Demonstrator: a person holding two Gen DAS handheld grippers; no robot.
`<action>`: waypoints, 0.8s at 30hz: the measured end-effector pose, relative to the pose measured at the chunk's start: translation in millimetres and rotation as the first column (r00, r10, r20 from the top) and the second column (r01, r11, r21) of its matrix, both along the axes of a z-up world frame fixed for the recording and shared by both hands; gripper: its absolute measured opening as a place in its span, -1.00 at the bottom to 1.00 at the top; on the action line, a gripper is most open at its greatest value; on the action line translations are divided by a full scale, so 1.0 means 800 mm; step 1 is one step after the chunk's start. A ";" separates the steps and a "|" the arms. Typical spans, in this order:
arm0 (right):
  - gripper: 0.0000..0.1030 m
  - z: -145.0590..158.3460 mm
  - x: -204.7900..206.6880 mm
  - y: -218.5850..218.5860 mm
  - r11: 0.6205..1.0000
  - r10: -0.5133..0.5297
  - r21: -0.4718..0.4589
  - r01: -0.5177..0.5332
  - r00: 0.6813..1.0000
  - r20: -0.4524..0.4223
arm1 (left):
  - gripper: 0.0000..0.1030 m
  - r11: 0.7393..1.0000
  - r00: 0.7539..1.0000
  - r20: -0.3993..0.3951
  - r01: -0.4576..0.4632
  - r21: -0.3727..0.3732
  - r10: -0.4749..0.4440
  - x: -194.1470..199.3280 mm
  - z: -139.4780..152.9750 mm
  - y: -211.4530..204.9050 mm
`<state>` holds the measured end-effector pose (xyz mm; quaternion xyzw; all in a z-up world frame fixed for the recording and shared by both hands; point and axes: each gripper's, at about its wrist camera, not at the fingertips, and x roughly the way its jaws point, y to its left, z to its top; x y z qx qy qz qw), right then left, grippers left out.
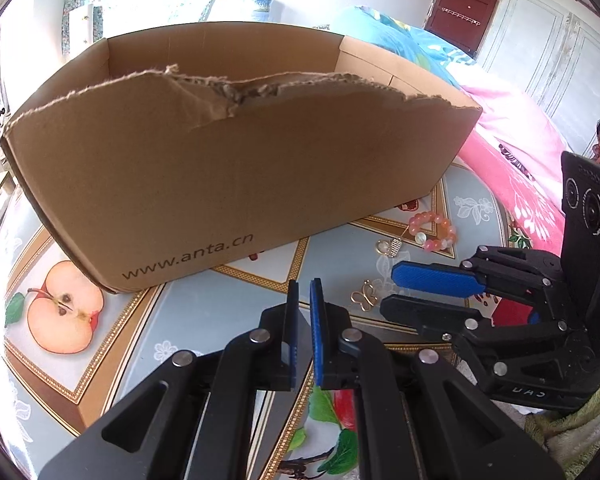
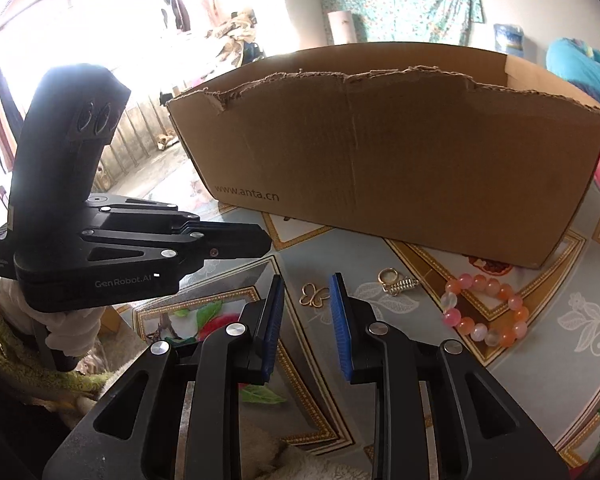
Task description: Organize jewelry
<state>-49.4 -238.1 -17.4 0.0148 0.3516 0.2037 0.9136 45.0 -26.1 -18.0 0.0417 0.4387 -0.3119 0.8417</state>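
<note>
In my left wrist view, my left gripper [image 1: 304, 286] sits at the bottom centre of the frame with its blue pads pressed almost together and nothing between them. It hangs over the fruit-patterned tablecloth [image 1: 204, 308], just in front of the cardboard box [image 1: 228, 176], which fills the middle of the frame with a torn upper edge and a web address printed low on its front wall. At the right of that frame my right gripper [image 1: 394, 290] reaches in sideways, its two fingers parted with no item pinched.

The jewelry lies on the cloth to the right of the box's front corner. A gold butterfly clip [image 1: 364, 298] rests just beside the tips of my right gripper. Above it in the frame lies a gold ring with a small silver coil piece [image 1: 390, 247], and further up right the pink and orange bead bracelet [image 1: 434, 230], close to the box.

In my right wrist view the butterfly clip shows in the gap between the spread blue pads, apart from both; the ring sits right of it, the bracelet at the right edge of centre, and my left gripper lies across the left side of the frame
</note>
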 end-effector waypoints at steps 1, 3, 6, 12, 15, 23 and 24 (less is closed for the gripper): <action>-0.52 -0.002 0.004 0.002 1.000 0.018 -0.026 -0.018 1.000 0.001 | -0.90 1.000 1.000 0.000 0.001 0.003 -0.001 0.000 -0.001 0.001; -0.52 -0.003 0.012 0.004 0.997 0.053 -0.061 -0.053 0.999 -0.008 | -0.90 1.000 1.000 -0.003 0.002 0.002 -0.002 0.000 -0.004 0.004; -0.52 -0.005 0.022 0.006 0.990 0.100 -0.101 -0.103 0.995 -0.032 | -0.90 1.000 1.000 -0.012 -0.001 -0.009 0.001 0.003 -0.008 0.006; -0.52 -0.002 0.034 0.011 0.972 0.159 -0.161 -0.170 0.984 -0.078 | -0.90 1.000 1.000 -0.020 0.003 -0.021 -0.004 0.006 -0.011 0.010; -0.52 -0.001 0.036 0.019 0.959 0.170 -0.214 -0.188 0.981 -0.097 | -0.90 1.000 1.000 -0.020 0.009 -0.023 -0.009 0.007 -0.012 0.010; -0.57 0.002 0.043 0.037 0.941 0.161 -0.274 -0.198 0.975 -0.151 | -0.90 0.999 1.000 -0.010 0.010 -0.045 -0.011 0.003 -0.010 0.016; -0.65 0.003 0.045 0.040 0.942 0.155 -0.275 -0.194 0.975 -0.157 | -0.90 0.999 1.000 -0.007 0.010 -0.048 -0.011 0.002 -0.009 0.019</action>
